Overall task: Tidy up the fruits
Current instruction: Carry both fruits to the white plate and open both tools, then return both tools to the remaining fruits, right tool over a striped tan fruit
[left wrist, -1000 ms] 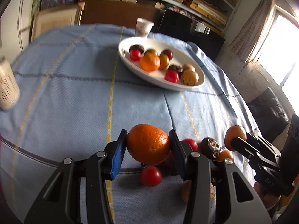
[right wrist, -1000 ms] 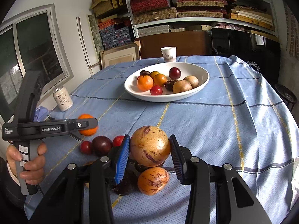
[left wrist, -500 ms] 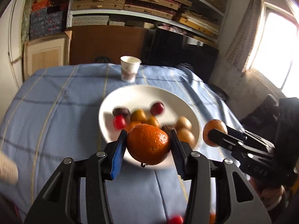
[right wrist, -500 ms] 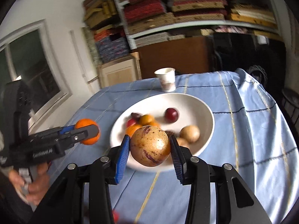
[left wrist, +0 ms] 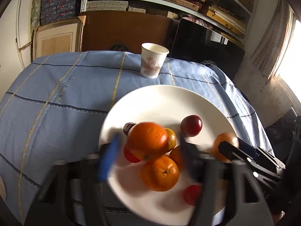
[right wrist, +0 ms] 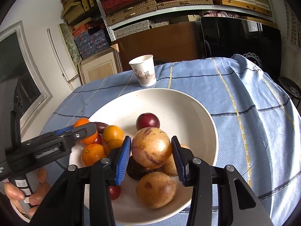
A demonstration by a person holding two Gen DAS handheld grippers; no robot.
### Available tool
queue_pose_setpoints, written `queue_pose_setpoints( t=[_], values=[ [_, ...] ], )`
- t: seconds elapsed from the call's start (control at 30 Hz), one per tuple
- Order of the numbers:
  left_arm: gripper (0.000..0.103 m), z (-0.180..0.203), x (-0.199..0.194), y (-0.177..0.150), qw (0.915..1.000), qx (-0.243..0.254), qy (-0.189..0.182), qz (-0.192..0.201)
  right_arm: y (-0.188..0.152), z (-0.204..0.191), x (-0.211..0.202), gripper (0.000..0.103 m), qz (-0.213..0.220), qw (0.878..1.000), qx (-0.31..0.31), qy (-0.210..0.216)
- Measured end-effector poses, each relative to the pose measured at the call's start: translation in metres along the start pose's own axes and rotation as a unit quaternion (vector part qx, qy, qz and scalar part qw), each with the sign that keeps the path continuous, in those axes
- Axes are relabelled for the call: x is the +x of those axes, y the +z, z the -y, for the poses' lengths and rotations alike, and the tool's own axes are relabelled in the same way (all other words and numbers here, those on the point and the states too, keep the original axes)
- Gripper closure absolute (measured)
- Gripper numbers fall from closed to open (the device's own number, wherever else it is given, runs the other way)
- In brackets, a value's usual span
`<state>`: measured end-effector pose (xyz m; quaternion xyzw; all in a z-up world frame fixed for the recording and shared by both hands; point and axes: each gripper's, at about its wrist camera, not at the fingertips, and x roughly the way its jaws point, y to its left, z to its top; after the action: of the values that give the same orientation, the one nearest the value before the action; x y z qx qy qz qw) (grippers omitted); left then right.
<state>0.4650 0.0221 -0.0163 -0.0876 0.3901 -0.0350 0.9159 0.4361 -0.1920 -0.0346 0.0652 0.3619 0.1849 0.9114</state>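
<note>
Both claws over the white bowl (right wrist: 197, 113) on the blue-clothed worktop (right wrist: 254, 113).

Left claw (left wrist: 148, 150): jaws opening, blurred, wide; orange (left wrist: 147, 141) between them, pads clear of it, directly above the bowl's fruit pile, free to drop straight down.

Right claw (right wrist: 151, 154): jaws opening; speckled tan fruit (right wrist: 151, 147) between the pads, contact looks lost or nearly so. It sits above 2 similar fruits in the bowl.
</note>
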Motion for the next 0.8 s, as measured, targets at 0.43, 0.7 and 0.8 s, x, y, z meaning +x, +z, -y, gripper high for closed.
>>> queue_pose_setpoints(
  t=[0.43, 0.7, 0.8],
  values=[
    [0.007, 0.006, -0.103, -0.045, 0.9977, 0.031, -0.022, 0.055, -0.023, -0.020, -0.083, 0.045, 0.050, 0.998, -0.036, -0.001],
    [0.005, -0.042, -0.135, -0.126, 0.9993, -0.019, -0.003, 0.032, -0.094, 0.005, -0.125, 0.043, 0.033, 0.999, -0.007, 0.007],
    [0.005, -0.057, -0.133, -0.148, 0.9993, -0.038, 0.005, 0.001, -0.116, 0.016, -0.127, 0.043, -0.003, 1.000, 0.024, 0.018]
  ],
)
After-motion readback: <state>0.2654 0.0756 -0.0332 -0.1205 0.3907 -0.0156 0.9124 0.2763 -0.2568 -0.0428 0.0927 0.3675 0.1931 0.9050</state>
